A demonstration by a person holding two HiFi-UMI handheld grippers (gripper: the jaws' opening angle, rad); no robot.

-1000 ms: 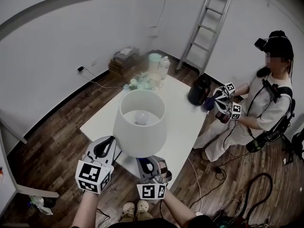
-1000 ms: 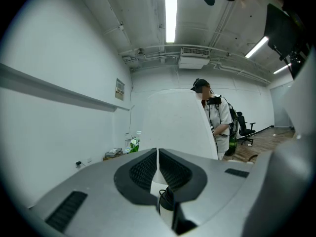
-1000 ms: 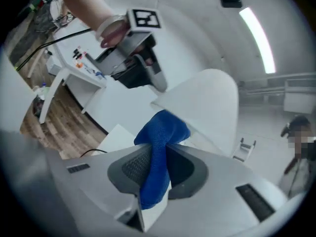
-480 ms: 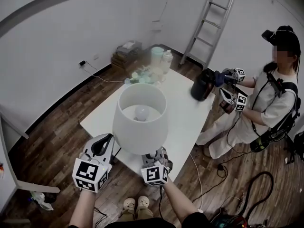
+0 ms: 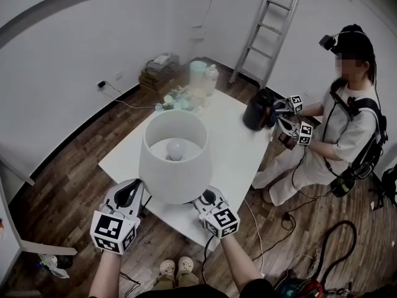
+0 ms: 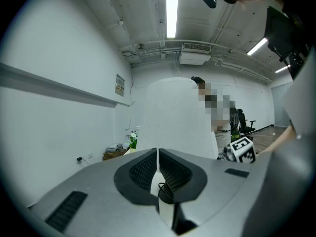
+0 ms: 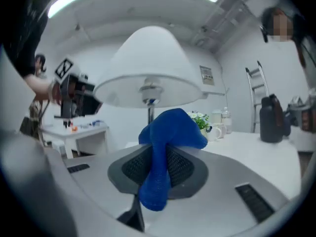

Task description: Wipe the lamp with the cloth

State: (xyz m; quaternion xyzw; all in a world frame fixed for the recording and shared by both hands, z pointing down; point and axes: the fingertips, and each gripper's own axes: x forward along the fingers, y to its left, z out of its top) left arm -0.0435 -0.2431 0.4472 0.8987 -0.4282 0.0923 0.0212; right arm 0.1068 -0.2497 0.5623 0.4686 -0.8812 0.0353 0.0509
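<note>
Near edge blocked by lamp shade [image 5: 173, 160]; bare tabletop [image 5: 239, 151] open beyond it; black jug [image 5: 257, 112] and flowers [image 5: 177, 99] occupy far side.

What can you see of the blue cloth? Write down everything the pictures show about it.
The cloth is bright blue, soft and bunched, with a fine ribbed, knitted look. The right gripper is shut on its middle: a rounded fold bulges above the jaws and a narrow tail hangs down below them. It is held up just under the white shade of the lamp; whether it touches the lamp cannot be told.
</note>
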